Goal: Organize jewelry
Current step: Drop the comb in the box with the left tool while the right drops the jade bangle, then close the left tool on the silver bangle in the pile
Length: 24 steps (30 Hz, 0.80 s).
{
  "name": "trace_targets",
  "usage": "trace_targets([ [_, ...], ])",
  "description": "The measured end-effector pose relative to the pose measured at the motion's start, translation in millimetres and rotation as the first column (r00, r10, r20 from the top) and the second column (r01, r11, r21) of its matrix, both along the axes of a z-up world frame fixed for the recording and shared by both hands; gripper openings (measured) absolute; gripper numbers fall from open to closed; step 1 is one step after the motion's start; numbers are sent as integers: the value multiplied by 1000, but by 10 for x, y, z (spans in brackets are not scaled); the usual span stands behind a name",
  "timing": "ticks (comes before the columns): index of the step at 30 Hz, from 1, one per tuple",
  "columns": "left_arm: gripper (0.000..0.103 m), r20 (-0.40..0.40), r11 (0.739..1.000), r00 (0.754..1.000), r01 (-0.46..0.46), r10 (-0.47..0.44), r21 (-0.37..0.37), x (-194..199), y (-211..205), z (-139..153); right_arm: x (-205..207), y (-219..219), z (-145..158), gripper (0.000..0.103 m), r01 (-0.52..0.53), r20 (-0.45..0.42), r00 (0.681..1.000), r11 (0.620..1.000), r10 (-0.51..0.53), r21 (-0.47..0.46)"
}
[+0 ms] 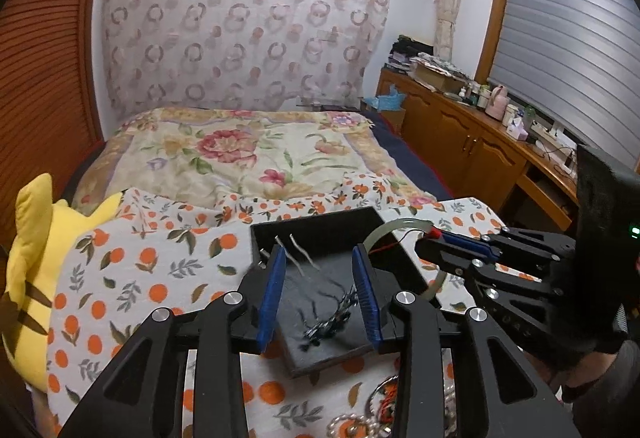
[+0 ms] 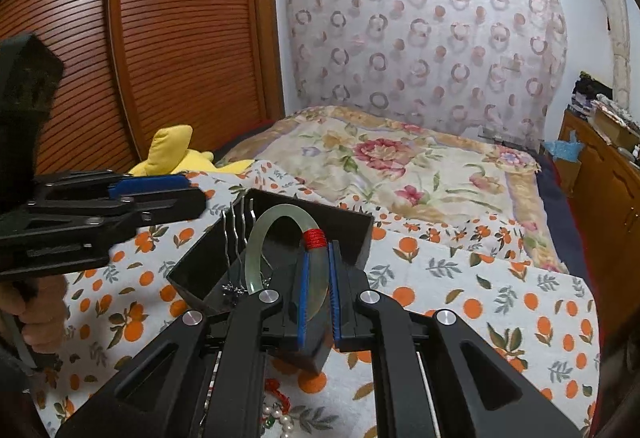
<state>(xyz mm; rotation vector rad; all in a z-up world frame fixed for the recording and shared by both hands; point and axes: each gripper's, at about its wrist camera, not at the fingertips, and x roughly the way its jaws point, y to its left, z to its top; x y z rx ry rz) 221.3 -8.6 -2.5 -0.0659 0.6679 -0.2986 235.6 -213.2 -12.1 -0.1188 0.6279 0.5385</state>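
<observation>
Right tool (image 2: 318, 292): clamped on the jade bangle (image 2: 276, 226), carrying it over the black tray (image 2: 360, 234) on the bed, likely for placing.
Left tool (image 1: 320, 290): jaws apart, empty, above the tray's dark earrings (image 1: 328, 326).

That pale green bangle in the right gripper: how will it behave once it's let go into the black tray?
The bangle looks rigid and glassy, so probably slippery and chip-prone. As a ring held on edge, it may roll or tip flat in the tray. The right gripper pinches only its rim.
</observation>
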Motion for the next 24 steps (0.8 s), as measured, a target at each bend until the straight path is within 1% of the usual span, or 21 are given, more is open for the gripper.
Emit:
trace_targets([
  [4,34,-1,1000,1000,-11,11,-3,-62,107,-24,115,82,-119,10,-15,-62,998,1000,15,-4],
  [8,34,-6,1000,1000,-19,19,-2,-125,177,-68,191,169,-224,10,-22,-98,995,1000,20,-18],
  [9,36,-9,1000,1000,-19,19,0,-146,189,-82,212,189,-249,10,-22,-108,994,999,19,-23],
  [11,39,-11,1000,1000,-21,21,5,-161,216,-86,234,216,-292,10,-26,-119,993,999,22,-30],
  [16,39,-17,1000,1000,-23,23,7,-270,260,-134,196,258,-284,12,-38,-117,993,998,33,-41],
  [17,40,-19,1000,1000,-22,22,7,-291,268,-146,182,253,-271,15,-42,-117,992,998,37,-37],
  [18,40,-19,1000,1000,-20,20,10,-322,268,-162,158,239,-251,26,-39,-108,994,999,35,-36],
  [20,41,-20,1000,1000,-16,17,19,-386,259,-191,84,197,-196,37,-43,-87,995,999,40,-30],
  [22,44,-22,1000,1000,-12,13,28,-448,245,-216,-13,146,-135,37,-48,-70,996,999,46,-25],
  [23,49,-23,1000,1000,-9,10,29,-483,238,-229,-66,119,-109,37,-47,-61,997,999,46,-25],
  [24,51,-23,1000,1000,-5,6,30,-507,230,-236,-128,87,-83,37,-48,-52,998,999,46,-24],
])
